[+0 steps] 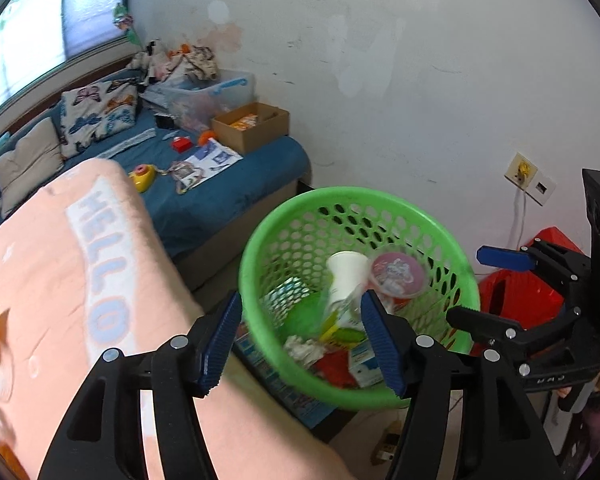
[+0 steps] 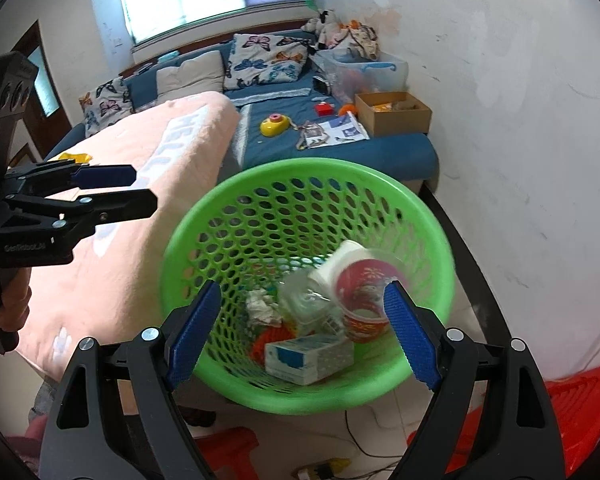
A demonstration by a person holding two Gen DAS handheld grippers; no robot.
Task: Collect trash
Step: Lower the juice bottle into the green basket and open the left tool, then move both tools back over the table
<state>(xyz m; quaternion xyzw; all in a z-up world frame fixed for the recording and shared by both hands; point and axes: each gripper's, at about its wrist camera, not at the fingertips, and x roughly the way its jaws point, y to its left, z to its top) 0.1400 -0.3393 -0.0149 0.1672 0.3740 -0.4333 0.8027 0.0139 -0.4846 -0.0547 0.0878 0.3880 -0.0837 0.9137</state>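
A blue-covered bed (image 2: 400, 152) carries a cardboard box (image 2: 394, 114), a yellow toy (image 2: 274, 125), papers (image 2: 334, 130) and butterfly pillows (image 2: 266, 60).

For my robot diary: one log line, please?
left claw: open, empty | right claw: open, empty | green basket: holds white cup, red cup, carton

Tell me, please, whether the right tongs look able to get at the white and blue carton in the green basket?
Probably yes: the right tongs are open just above the green basket, and the white and blue carton lies on top of the trash, nothing covering it.
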